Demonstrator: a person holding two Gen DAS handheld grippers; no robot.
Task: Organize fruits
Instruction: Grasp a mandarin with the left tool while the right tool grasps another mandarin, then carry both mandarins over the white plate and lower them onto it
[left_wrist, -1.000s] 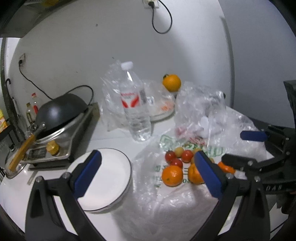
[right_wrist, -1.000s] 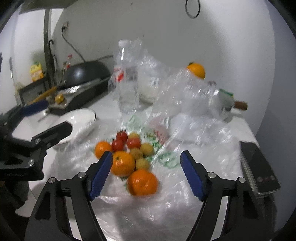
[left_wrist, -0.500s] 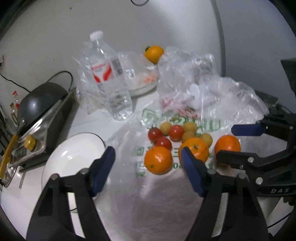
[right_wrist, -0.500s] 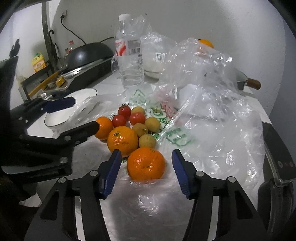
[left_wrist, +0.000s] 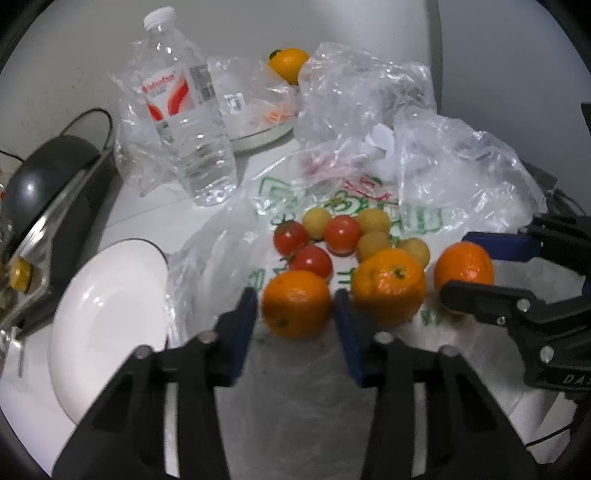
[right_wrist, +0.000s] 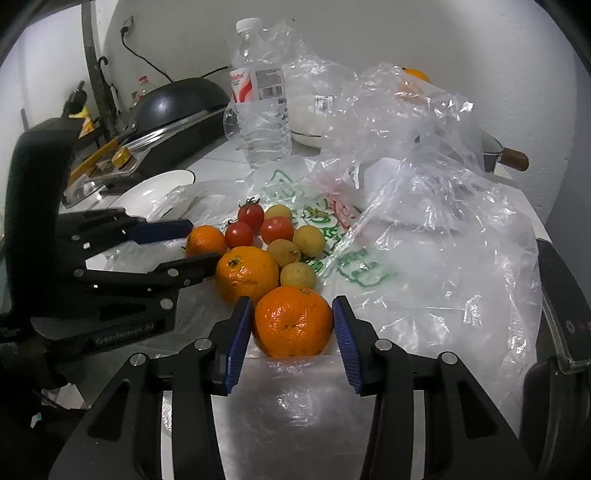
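Three oranges, red cherry tomatoes (left_wrist: 312, 258) and small yellow fruits (left_wrist: 373, 242) lie on a flat plastic bag. My left gripper (left_wrist: 295, 308) has its jaws around the left orange (left_wrist: 295, 302), pads close on both sides; contact is unclear. My right gripper (right_wrist: 293, 323) likewise brackets the near orange (right_wrist: 293, 321), which shows in the left wrist view (left_wrist: 463, 264). The middle orange (left_wrist: 388, 284) lies between them. A white bowl (left_wrist: 107, 317) stands to the left.
A water bottle (left_wrist: 188, 110) stands behind the fruit, with crumpled clear bags (left_wrist: 369, 92), a covered plate and another orange (left_wrist: 288, 64) at the back. A black wok on a stove (left_wrist: 40, 184) is at the far left. A dark device (right_wrist: 565, 306) lies at the right edge.
Both grippers have moved forward and down onto the fruit pile. Each has narrowed its jaws around an orange: the left on the left orange, the right on the near one.
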